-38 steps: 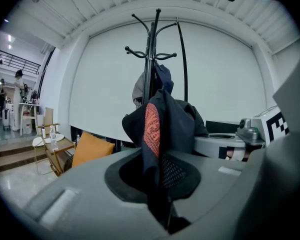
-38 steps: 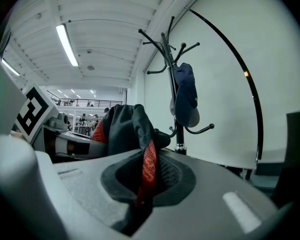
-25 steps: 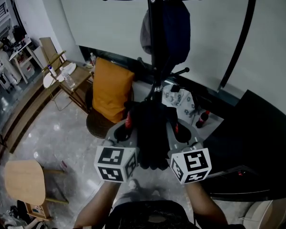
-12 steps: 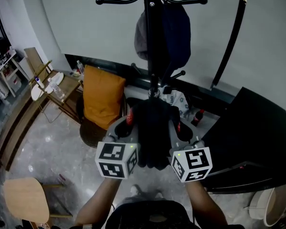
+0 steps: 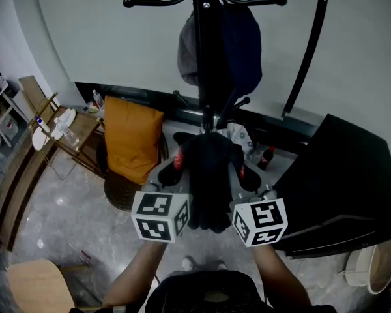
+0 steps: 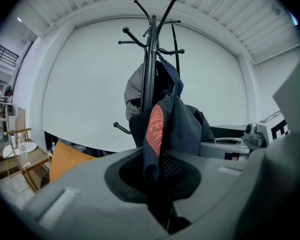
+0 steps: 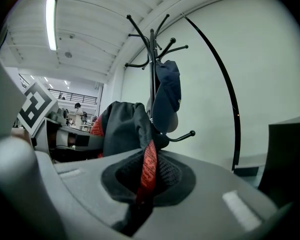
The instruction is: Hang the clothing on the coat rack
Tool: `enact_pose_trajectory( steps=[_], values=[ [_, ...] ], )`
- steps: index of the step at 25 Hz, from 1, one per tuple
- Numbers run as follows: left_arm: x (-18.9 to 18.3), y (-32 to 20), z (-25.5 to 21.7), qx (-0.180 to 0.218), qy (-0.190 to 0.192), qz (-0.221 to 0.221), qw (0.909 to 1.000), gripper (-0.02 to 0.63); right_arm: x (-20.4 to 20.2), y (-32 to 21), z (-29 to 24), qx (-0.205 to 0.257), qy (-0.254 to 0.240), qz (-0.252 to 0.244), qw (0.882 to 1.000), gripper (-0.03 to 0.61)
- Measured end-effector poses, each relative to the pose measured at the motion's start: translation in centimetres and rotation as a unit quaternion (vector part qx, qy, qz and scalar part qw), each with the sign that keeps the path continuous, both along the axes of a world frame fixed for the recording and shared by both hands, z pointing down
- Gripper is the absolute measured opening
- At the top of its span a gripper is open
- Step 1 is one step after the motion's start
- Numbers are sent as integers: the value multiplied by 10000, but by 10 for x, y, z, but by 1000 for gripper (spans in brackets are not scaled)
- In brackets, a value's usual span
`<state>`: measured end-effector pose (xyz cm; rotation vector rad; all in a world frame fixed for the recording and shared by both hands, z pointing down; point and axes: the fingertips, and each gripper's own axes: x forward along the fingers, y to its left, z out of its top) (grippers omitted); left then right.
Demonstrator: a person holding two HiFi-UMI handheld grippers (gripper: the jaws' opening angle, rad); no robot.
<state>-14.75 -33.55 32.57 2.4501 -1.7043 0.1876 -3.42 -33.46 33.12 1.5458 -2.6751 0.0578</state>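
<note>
The person stands facing the coat rack point(image 5: 202, 64) and holds a dark garment point(image 5: 208, 188) with both tools, in the middle of the scene, on the near side of the rack's pole and lower than its upper hooks point(image 5: 143, 0). The left gripper point(image 5: 177, 163) has its jaws closed on a fold of the cloth, and the right gripper point(image 5: 240, 172) pinches another fold on the other side, so the garment hangs as one bundle between them. I think it is held at two places to keep it gathered and to let the person raise it evenly toward a hook. A dark blue item point(image 5: 241, 41) and a grey one point(image 5: 186, 51) already hang on the far side of the pole, so a bare hook at the top left seems the easier place. Some things I cannot make out: the garment is so bunched that its kind, its collar or any loop do not show. A red-orange patch point(image 6: 155, 129) sits at each grip, and I cannot tell if it is cloth or jaw pad. The top of the rack is cut off in the head view, and its foot is hidden behind the bundle.
</note>
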Motion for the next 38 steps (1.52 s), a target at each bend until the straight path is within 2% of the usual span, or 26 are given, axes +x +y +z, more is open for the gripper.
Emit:
enact_pose_trajectory(
  steps=[29, 38],
  values=[
    [8, -49, 16, -47, 42, 924, 9957, 35, -32, -35, 26, -169, 55, 444, 9989, 21],
    [10, -60, 20, -45, 178, 1057, 9942, 35, -38, -45, 29, -167, 124, 557, 9982, 21]
  ],
)
